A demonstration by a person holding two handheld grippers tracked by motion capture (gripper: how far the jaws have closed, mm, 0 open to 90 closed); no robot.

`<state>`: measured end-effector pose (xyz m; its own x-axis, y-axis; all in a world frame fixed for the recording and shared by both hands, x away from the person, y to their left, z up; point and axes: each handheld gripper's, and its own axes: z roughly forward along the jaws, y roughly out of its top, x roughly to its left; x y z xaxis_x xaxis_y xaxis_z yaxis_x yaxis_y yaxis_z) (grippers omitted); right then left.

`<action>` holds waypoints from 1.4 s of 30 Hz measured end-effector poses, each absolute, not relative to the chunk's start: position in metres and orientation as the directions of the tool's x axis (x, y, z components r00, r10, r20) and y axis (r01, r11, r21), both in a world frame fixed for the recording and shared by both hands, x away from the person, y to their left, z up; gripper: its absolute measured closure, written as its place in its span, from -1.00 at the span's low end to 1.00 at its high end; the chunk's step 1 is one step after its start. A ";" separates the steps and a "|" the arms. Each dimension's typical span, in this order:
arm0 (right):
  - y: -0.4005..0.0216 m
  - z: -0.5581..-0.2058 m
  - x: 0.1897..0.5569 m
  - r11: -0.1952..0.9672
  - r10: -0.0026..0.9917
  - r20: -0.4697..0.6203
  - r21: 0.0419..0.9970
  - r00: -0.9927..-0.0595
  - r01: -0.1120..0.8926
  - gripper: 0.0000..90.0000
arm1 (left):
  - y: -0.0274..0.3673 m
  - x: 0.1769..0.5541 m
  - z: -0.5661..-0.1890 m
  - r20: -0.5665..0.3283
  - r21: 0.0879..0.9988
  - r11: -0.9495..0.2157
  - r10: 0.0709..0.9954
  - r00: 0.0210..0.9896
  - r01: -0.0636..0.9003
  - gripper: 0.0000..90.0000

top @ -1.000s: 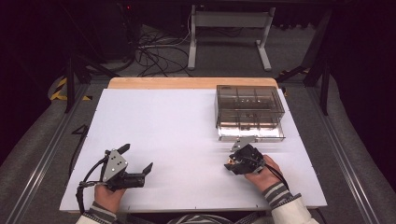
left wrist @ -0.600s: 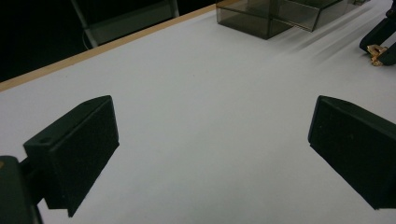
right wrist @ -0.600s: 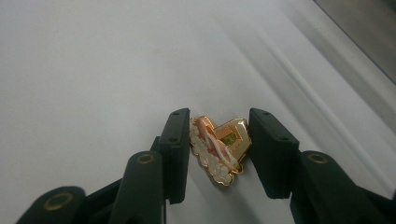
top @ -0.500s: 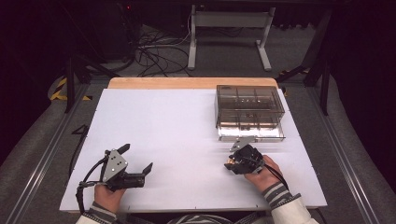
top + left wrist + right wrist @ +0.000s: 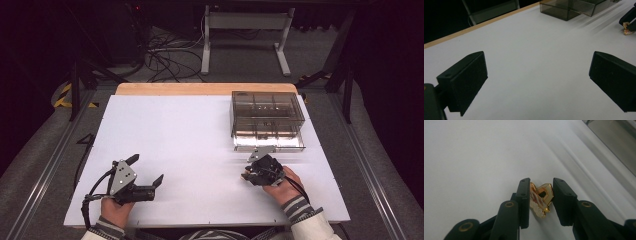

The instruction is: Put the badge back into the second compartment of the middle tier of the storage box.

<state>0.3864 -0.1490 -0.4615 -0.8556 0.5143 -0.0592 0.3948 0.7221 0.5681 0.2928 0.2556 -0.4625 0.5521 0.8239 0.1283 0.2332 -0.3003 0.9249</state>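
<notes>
Right gripper [image 5: 541, 195] is sitting low over the white table [image 5: 190, 140] on the person's right side, jaws closing in around a little pile of gold jewellery [image 5: 541, 198]. Just beyond it is a smoky see-through drawer box [image 5: 267, 117] with its bottom drawer [image 5: 270, 141] pulled out toward the person, compartments visible through the top. Nothing sits between the gripper and that drawer, just bare table. Past the far wooden edge it's dark floor, a tangle of cables [image 5: 165, 60] and the legs of a grey stand [image 5: 245, 40].

The jewellery itself is tiny: a shiny gold angular piece with a hole through it, a rounded gold bit beside it, and some pale bead-like parts below. It lies on the table right between the two black jaws. They've just been narrowing, and the gold looks about touching both pads, but I honestly can't tell if it's properly pinched yet.

Left gripper [image 5: 536, 75] is way over on the other side, jaws wide apart, nothing between them, just hanging over bare table.
</notes>
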 end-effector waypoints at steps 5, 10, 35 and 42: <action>-0.150 -0.459 0.385 0.722 0.517 -0.065 0.569 -0.853 0.394 0.63 | 0.256 0.293 -0.462 0.128 0.925 -0.300 0.825 0.551 0.233 -0.94; -0.152 -0.456 0.383 0.720 0.514 -0.059 0.572 -0.856 0.393 0.73 | 0.256 0.293 -0.462 0.128 0.925 -0.300 0.824 0.551 0.234 -0.94; -0.150 -0.446 0.377 0.729 0.471 -0.021 0.572 -0.882 0.375 0.96 | 0.256 0.292 -0.462 0.129 0.925 -0.300 0.825 0.550 0.233 -0.94; -0.150 -0.445 0.377 0.725 0.471 -0.017 0.577 -0.882 0.376 0.96 | 0.255 0.293 -0.462 0.128 0.925 -0.299 0.825 0.550 0.234 -0.94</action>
